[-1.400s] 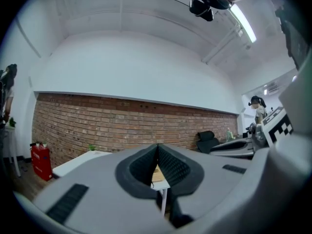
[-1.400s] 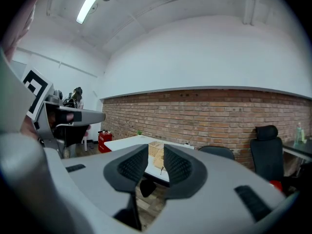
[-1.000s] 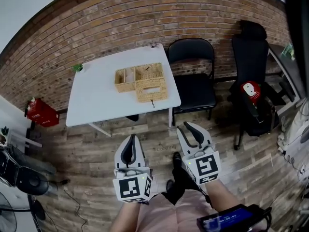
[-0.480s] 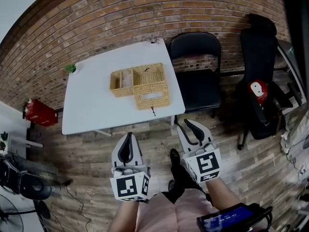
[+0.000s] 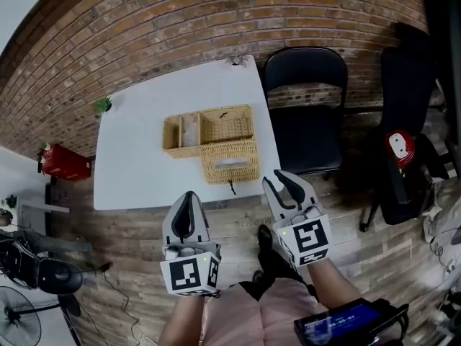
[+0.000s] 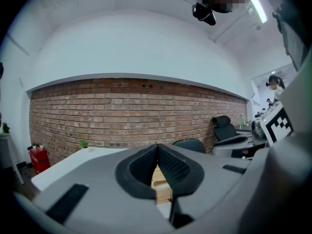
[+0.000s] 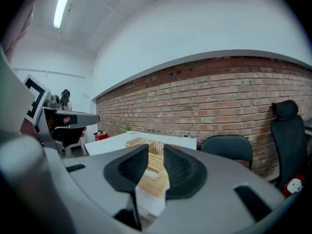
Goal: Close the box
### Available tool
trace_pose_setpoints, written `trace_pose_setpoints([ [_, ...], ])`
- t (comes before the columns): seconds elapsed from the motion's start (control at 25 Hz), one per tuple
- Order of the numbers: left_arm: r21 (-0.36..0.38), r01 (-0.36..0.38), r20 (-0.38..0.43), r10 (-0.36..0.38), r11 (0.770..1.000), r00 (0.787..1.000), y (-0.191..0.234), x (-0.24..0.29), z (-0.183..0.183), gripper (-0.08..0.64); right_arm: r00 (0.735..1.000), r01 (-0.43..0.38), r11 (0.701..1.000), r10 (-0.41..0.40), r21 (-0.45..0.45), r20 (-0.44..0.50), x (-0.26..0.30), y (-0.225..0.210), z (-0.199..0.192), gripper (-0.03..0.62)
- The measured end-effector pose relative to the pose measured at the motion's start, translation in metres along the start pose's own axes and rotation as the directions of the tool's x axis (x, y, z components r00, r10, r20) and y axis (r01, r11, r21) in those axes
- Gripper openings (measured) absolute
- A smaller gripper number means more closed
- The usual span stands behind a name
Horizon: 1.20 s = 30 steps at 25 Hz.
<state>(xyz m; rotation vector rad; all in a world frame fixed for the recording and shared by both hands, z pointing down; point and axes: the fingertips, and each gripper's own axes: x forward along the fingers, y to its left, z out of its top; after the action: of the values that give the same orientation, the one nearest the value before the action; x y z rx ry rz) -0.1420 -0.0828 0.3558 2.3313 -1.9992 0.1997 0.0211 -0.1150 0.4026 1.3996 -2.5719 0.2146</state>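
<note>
A wicker box [image 5: 209, 130] with inner compartments stands on the white table [image 5: 133, 168]. Its woven lid [image 5: 229, 161] lies flipped open toward the table's front edge. Both grippers hang in the air short of that edge, over the wooden floor. My left gripper [image 5: 187, 202] has its tips touching and holds nothing; in the left gripper view [image 6: 158, 147] a strip of wicker box [image 6: 160, 179] shows below the tips. My right gripper [image 5: 282, 186] has a narrow gap between its pads and is empty; in the right gripper view [image 7: 156, 152] the box [image 7: 153, 172] shows through that gap.
A black folding chair [image 5: 306, 99] stands against the table's right side. Further right is a black office chair [image 5: 418, 107] with a red and white object [image 5: 398, 144]. A small green plant [image 5: 101, 105] sits on the table's far left corner. A red item [image 5: 65, 163] stands on the floor left.
The table and box have come nearer and lower in the head view. Both grippers now sit closer to the table's front edge. Their jaws look unchanged.
</note>
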Motion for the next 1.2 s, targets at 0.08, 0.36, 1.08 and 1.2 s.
trace_pose_setpoints([
  [0.08,0.011,-0.006,0.004,0.006,1.0,1.0,-0.002,0.015,0.007,0.011,1.0,-0.014,1.0,0.014,0.002,0.013,0.013,-0.011,0.006,0.1],
  [0.36,0.034,-0.024,0.053,0.022,0.999,0.998,-0.003,0.042,0.036,0.011,0.997,-0.036,0.999,0.036,-0.011,0.071,0.036,-0.032,0.039,0.103],
  [1.08,-0.016,0.009,-0.029,-0.01,1.0,1.0,0.021,0.101,0.005,0.012,0.994,-0.076,0.997,0.074,-0.016,-0.076,0.087,-0.039,0.006,0.14],
  [1.2,-0.029,0.025,-0.058,-0.026,0.999,0.998,0.027,0.106,-0.012,0.011,0.99,-0.069,0.998,0.069,0.001,-0.122,0.092,-0.034,-0.014,0.141],
])
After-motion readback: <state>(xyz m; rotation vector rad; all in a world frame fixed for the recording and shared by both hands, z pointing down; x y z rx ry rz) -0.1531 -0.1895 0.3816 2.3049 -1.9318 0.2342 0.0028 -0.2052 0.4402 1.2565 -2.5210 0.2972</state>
